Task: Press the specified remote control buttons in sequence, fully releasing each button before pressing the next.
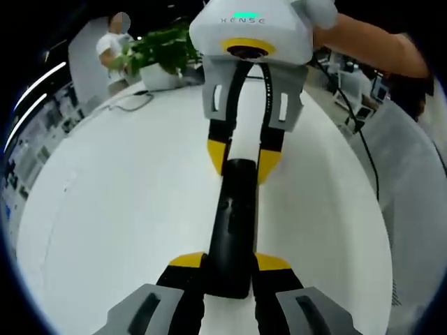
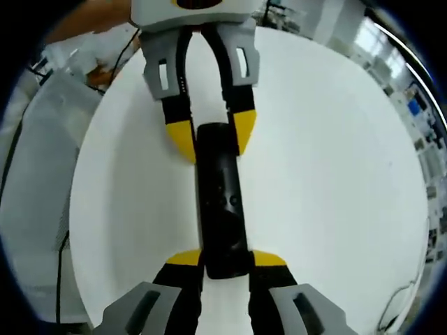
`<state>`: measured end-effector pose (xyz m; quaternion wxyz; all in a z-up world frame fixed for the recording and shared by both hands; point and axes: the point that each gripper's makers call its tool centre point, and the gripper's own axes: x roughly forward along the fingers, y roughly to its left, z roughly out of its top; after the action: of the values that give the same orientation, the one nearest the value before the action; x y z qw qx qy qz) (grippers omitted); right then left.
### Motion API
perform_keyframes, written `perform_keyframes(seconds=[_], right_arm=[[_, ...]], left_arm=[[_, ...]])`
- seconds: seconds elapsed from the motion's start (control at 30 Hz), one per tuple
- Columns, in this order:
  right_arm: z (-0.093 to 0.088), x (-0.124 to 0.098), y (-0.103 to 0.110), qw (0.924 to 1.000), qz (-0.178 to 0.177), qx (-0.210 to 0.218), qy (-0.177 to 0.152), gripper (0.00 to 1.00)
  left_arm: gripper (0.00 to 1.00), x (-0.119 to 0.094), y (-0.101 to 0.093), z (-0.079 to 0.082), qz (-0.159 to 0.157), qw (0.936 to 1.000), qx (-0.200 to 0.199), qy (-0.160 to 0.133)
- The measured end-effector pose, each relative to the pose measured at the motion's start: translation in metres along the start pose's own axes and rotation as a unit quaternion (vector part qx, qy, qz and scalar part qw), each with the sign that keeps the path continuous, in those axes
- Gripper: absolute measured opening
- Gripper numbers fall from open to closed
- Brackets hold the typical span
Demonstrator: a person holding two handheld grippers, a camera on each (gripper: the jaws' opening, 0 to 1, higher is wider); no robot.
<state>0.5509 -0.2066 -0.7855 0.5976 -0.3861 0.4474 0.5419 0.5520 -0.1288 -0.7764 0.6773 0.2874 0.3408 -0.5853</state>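
An open office or lab: a large round white table [image 1: 105, 209] fills the middle, a potted plant [image 1: 164, 52] and a person [image 1: 112, 49] stand at upper left, and desks with equipment [image 1: 353, 91] crowd the upper right.

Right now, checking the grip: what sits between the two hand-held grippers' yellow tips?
The black remote control spans the whole stretch; the left hand-held gripper clamps one end, the right hand-held gripper the other, over the white table.
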Motion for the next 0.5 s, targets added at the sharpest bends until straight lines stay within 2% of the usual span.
perform_keyframes(seconds=[0.23, 0.33, 0.4, 0.43, 0.5], right_arm=[[0.000, 0.000, 0.000, 0.9994, -0.007, 0.017, -0.029, 0.25], [0.001, 0.001, -0.004, 0.9981, -0.018, 0.033, -0.050, 0.25], [0.004, 0.001, -0.007, 0.9961, -0.027, 0.047, -0.069, 0.28], [0.004, 0.001, -0.010, 0.9944, -0.040, 0.056, -0.080, 0.32], [0.005, 0.000, -0.007, 0.9927, -0.041, 0.067, -0.091, 0.37]], left_arm=[[0.27, 0.000, -0.002, 0.000, 0.006, 0.9999, -0.007, -0.005], [0.29, 0.000, -0.002, 0.001, 0.012, 0.9995, -0.024, -0.016], [0.30, -0.001, -0.001, 0.001, 0.015, 0.9992, -0.031, -0.020], [0.30, -0.002, -0.001, 0.003, 0.017, 0.9980, -0.050, -0.033], [0.32, -0.005, 0.001, 0.004, 0.022, 0.9968, -0.061, -0.046]])
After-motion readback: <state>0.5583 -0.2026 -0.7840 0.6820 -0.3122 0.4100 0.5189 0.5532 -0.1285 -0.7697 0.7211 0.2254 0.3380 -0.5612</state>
